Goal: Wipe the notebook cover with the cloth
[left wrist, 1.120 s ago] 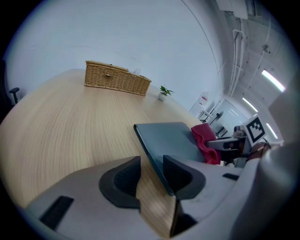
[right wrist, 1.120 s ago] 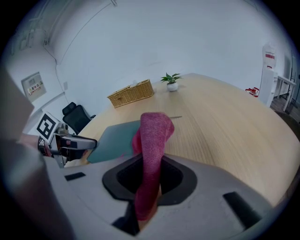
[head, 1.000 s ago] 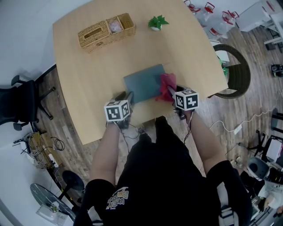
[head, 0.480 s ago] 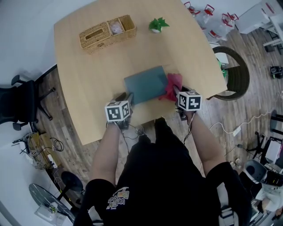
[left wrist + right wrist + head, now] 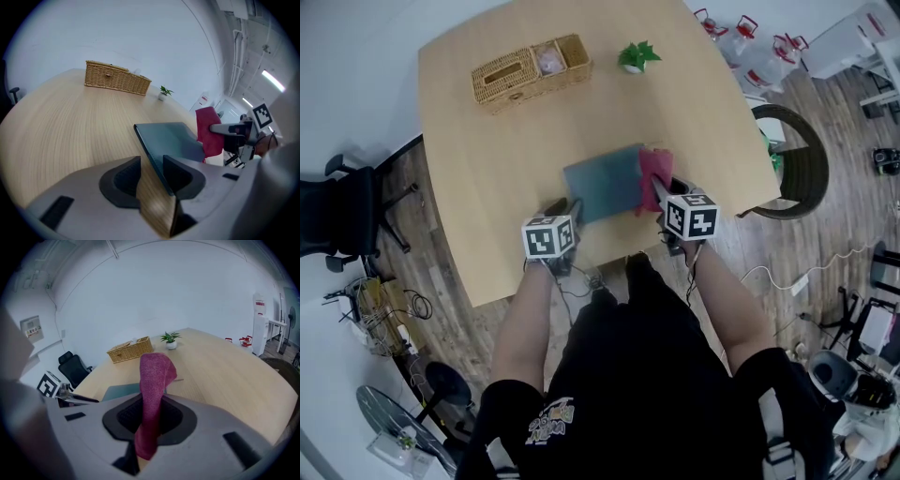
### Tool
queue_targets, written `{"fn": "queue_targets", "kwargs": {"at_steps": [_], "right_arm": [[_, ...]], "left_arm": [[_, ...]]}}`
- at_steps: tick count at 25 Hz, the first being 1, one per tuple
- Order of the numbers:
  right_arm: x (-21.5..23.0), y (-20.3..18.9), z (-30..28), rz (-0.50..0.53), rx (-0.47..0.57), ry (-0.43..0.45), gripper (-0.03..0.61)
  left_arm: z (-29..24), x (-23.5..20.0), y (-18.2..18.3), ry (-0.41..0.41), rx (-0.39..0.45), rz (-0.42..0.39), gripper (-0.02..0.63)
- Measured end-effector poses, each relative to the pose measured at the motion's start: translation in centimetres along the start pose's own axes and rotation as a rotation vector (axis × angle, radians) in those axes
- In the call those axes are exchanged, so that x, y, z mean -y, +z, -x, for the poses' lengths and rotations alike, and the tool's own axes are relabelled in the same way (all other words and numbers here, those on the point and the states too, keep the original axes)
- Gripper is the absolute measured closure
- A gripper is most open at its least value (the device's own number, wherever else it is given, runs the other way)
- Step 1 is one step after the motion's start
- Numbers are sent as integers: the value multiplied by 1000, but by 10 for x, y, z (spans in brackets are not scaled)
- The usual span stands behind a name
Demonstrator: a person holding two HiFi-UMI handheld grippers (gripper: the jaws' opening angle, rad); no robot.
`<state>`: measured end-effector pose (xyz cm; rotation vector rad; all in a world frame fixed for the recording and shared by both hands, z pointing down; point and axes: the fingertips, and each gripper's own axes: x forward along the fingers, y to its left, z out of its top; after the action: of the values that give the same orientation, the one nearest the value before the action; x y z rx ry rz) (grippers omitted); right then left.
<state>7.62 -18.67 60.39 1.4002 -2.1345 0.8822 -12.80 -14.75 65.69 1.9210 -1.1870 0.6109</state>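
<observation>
Cloth (image 5: 652, 174) in grip of right claw (image 5: 149, 414) over notebook (image 5: 602, 183) edge; left claw (image 5: 151, 169) half-wide astride its corner.

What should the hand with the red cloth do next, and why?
Probably lower the right gripper so the red cloth lies on the notebook. The cloth is pinched in its jaws by the cover's right edge, while the left gripper sits at the near corner.

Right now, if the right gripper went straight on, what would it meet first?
The right gripper holds the cloth, which leads. Angled down, it would likely land on the right edge of the notebook, or the table just beside it. Depth is unclear.
</observation>
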Motion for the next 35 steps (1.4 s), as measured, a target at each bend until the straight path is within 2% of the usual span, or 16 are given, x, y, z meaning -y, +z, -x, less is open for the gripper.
{"fn": "queue_targets", "kwargs": {"at_steps": [6, 11, 15, 24, 28, 35], "right_arm": [[-56, 9, -23, -11, -20, 150, 509], [-107, -1, -42, 72, -88, 263, 509], [-132, -13, -54, 133, -145, 319, 509], [-162, -36, -80, 165, -278, 410, 509], [-164, -41, -91, 198, -323, 418, 509], [-162, -44, -93, 256, -340, 409, 509]], "left_arm": [[0, 1, 1, 6, 2, -3, 469], [0, 2, -1, 10, 3, -6, 469], [-1, 2, 0, 6, 3, -6, 469], [-2, 0, 0, 9, 6, -4, 469], [-2, -1, 0, 15, 9, -8, 469], [-1, -3, 0, 20, 11, -9, 469]]}}
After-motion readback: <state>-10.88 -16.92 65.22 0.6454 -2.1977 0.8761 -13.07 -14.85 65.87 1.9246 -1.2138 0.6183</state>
